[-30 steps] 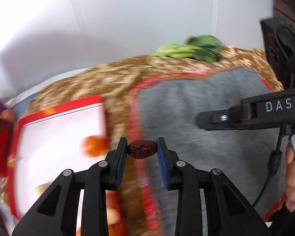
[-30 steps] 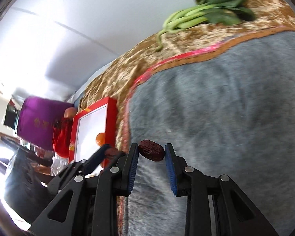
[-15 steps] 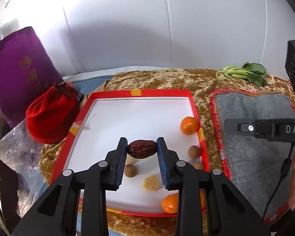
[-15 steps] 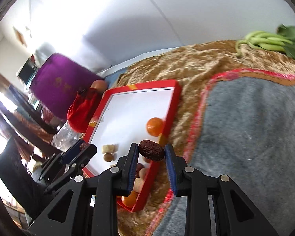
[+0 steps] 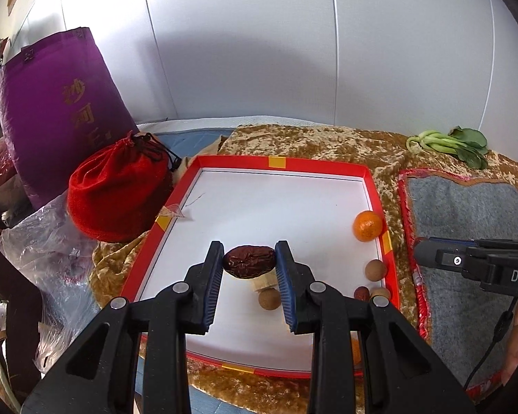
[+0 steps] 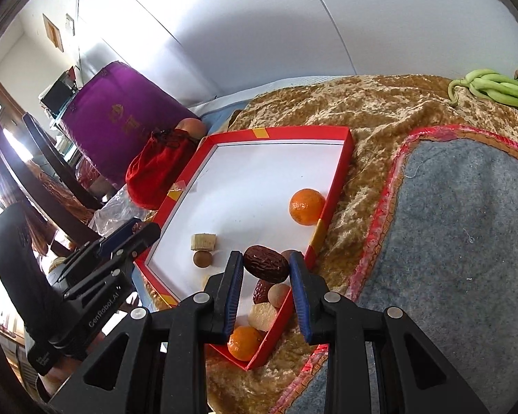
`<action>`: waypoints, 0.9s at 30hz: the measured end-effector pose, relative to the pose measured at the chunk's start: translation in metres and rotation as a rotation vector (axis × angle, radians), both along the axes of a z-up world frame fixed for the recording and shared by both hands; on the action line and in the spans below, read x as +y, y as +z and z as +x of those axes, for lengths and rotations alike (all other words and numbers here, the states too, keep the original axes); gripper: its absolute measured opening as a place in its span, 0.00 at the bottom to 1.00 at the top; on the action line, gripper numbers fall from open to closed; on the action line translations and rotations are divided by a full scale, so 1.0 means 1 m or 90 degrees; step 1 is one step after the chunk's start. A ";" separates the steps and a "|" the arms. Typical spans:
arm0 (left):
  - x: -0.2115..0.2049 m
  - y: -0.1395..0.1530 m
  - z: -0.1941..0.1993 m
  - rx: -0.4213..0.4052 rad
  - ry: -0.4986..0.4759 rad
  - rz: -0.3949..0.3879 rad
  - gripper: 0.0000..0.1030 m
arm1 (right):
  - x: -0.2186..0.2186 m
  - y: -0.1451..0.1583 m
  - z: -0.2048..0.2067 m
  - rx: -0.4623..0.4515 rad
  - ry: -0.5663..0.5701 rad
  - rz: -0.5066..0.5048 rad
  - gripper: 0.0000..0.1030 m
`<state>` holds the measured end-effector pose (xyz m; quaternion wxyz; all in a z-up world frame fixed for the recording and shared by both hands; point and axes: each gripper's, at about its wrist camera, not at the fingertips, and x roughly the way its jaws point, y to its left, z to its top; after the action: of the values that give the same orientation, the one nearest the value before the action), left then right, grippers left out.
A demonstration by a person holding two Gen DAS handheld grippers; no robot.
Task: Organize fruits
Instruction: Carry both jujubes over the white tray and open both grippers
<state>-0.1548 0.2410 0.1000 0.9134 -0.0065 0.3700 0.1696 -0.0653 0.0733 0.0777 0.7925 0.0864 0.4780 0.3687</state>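
A red-rimmed white tray (image 5: 279, 165) (image 6: 342, 158) lies on a gold cloth. My left gripper (image 5: 248, 265) is shut on a dark red date (image 5: 248, 262) above the tray's near middle. My right gripper (image 6: 266, 267) is shut on a second dark red date (image 6: 266, 264) over the tray's right edge. In the tray lie an orange (image 5: 367, 226) (image 6: 306, 206), a second orange (image 6: 245, 343) at the near corner, brown round longans (image 5: 375, 269) (image 6: 202, 259), a pale chunk (image 6: 203, 241) and another date (image 5: 361, 293).
A red drawstring pouch (image 5: 117, 189) and a purple bag (image 5: 58, 110) stand left of the tray, with crumpled plastic (image 5: 48, 248) in front. A grey mat (image 5: 473, 241) (image 6: 466, 241) lies right of the tray. Green vegetables (image 5: 449, 143) (image 6: 490, 86) lie at the far right.
Both grippers swung left from over the grey mat to the tray, each still holding its date. The left one now hangs over the tray, the right over its edge.
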 end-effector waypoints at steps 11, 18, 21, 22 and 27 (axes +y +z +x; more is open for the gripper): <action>0.004 0.001 0.001 -0.009 0.009 -0.002 0.27 | 0.000 0.003 -0.003 -0.008 0.007 0.008 0.27; -0.005 0.004 0.006 -0.018 0.007 0.020 0.27 | 0.004 0.001 -0.005 -0.004 0.009 0.016 0.27; -0.006 0.005 0.008 -0.021 0.018 0.031 0.27 | 0.010 0.003 -0.009 -0.010 0.019 0.020 0.27; -0.007 0.005 0.008 -0.023 0.022 0.037 0.27 | 0.012 0.004 -0.011 -0.016 0.024 0.017 0.27; -0.007 0.006 0.012 -0.032 0.041 0.057 0.27 | 0.014 0.010 -0.019 -0.036 0.036 0.017 0.27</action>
<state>-0.1432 0.2341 0.1057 0.9160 0.0181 0.3385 0.2147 -0.0844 0.0868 0.0878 0.7940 0.0730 0.4525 0.3994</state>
